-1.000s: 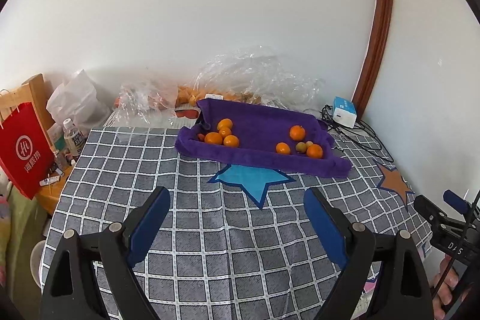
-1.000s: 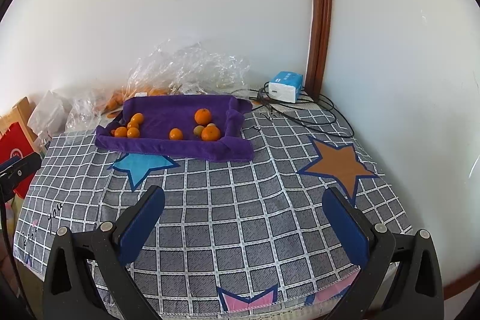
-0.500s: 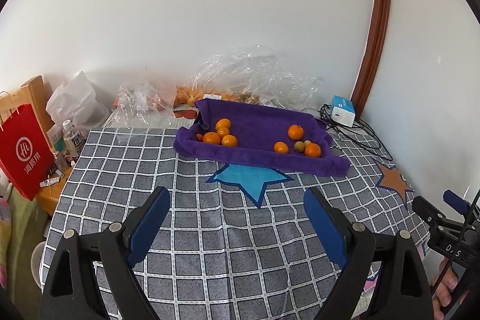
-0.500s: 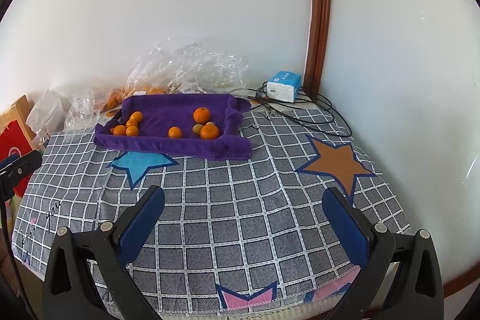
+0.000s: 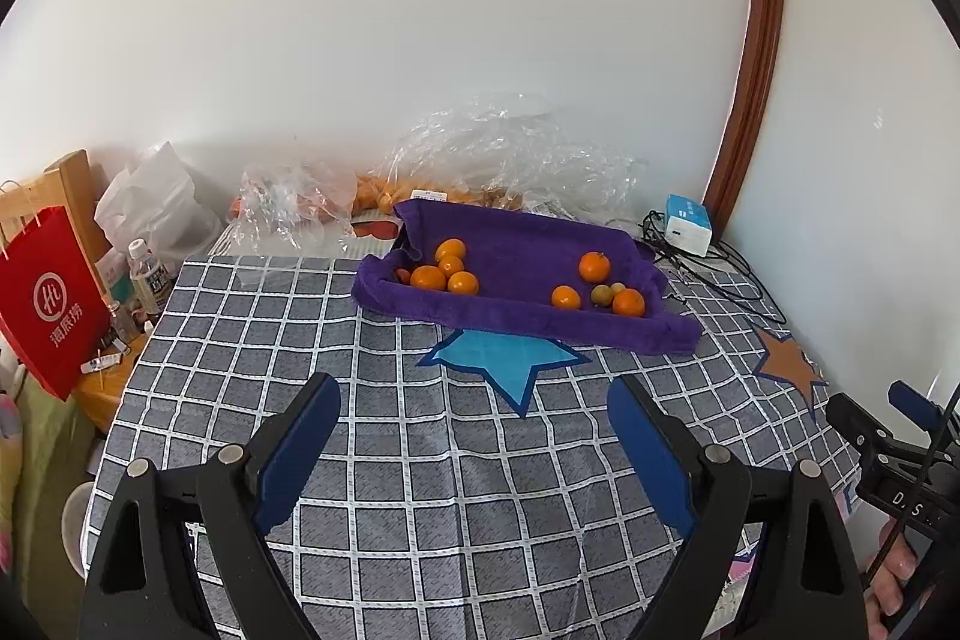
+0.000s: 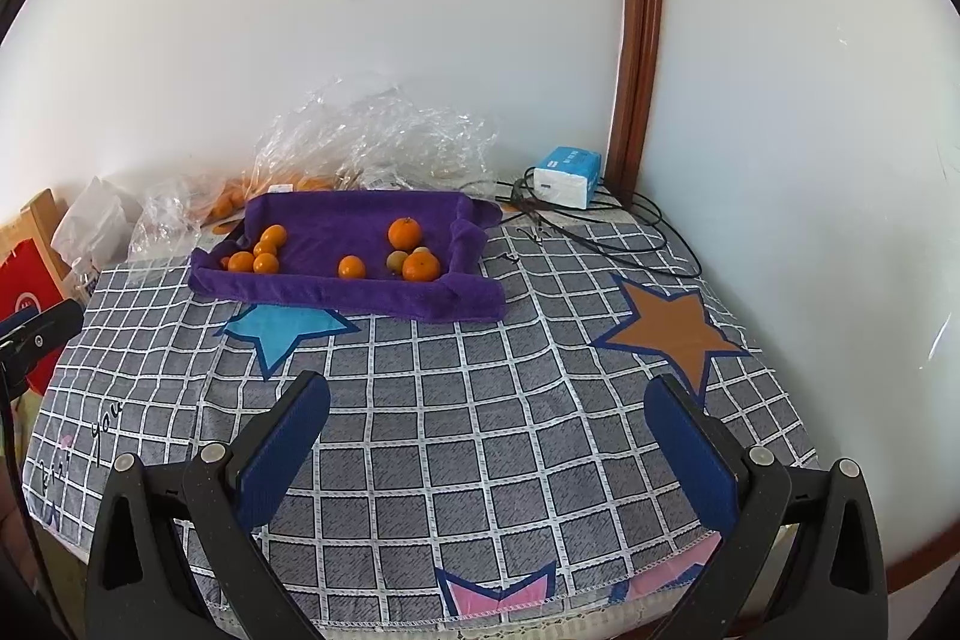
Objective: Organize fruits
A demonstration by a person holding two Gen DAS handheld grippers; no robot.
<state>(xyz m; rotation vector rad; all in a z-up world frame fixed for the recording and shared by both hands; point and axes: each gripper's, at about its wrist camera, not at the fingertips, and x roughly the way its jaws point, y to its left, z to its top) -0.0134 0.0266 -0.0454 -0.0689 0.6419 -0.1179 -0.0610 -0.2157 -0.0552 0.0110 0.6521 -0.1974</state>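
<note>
Hovering: left gripper (image 5: 474, 400), right gripper (image 6: 486, 400) held wide, empty | oranges (image 5: 447, 271) grouped in tray (image 5: 516, 322) | stage undetermined

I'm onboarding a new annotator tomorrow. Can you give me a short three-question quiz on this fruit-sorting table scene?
1. True or false: the left tool is shut on an orange.
2. Multiple choice: the fruit lies in a tray lined with which cloth? A) red B) purple C) white
3. Fill in: the odd greenish fruit sits in the group at the tray's ___ end, seen from the left wrist camera.

Key
1. False. Both the left tool and the right tool are open and empty, hovering over the checked tablecloth.
2. B, the purple cloth.
3. Right, beside three oranges.
</note>
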